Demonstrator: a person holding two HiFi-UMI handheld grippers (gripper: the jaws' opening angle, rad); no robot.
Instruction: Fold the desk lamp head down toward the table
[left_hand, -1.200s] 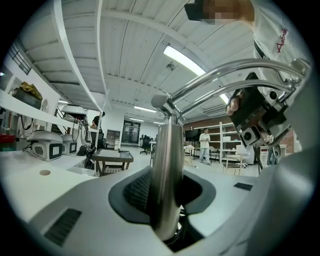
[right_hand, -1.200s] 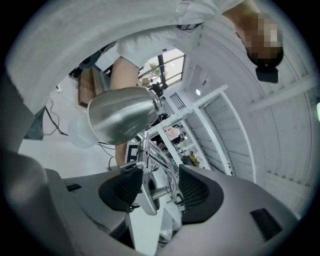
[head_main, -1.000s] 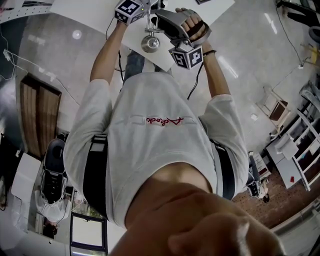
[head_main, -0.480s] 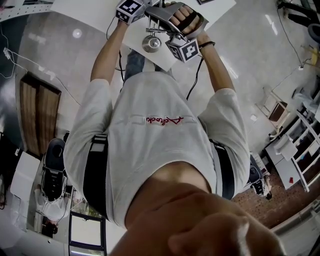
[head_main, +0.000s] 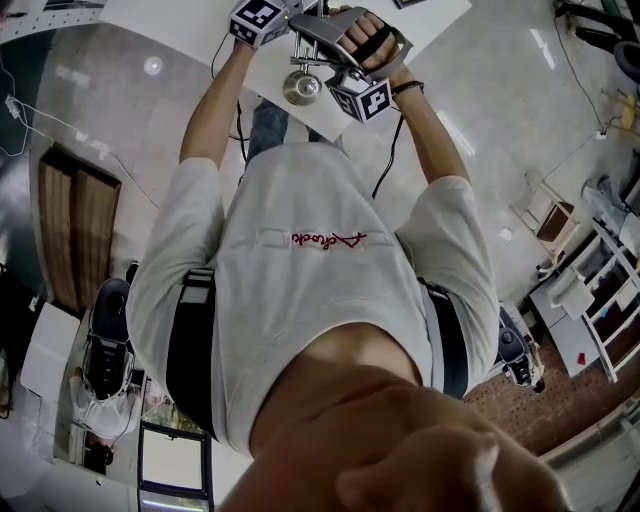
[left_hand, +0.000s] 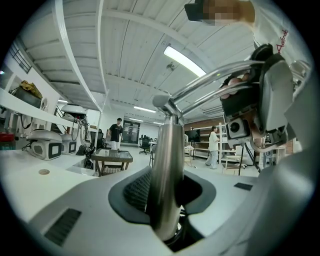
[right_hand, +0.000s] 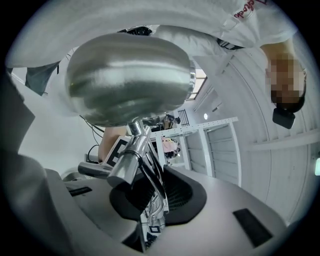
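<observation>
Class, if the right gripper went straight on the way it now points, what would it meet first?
Probably the chrome joint under the lamp head. The right gripper, whose jaws have just been closing, pinches the lamp arm.

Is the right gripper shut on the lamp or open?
Shut: the right gripper has just been closing, and its pads pinch the thin arm rods below the lamp head.

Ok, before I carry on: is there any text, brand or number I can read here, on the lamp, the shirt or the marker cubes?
No text here can be quoted with confidence.
On the shirt: a red script logo, upside down in the head view and cut off in both gripper views; too stylised to read.
On the marker cubes: black-and-white square patterns only, no letters.
On the lamp: no print visible.
</observation>
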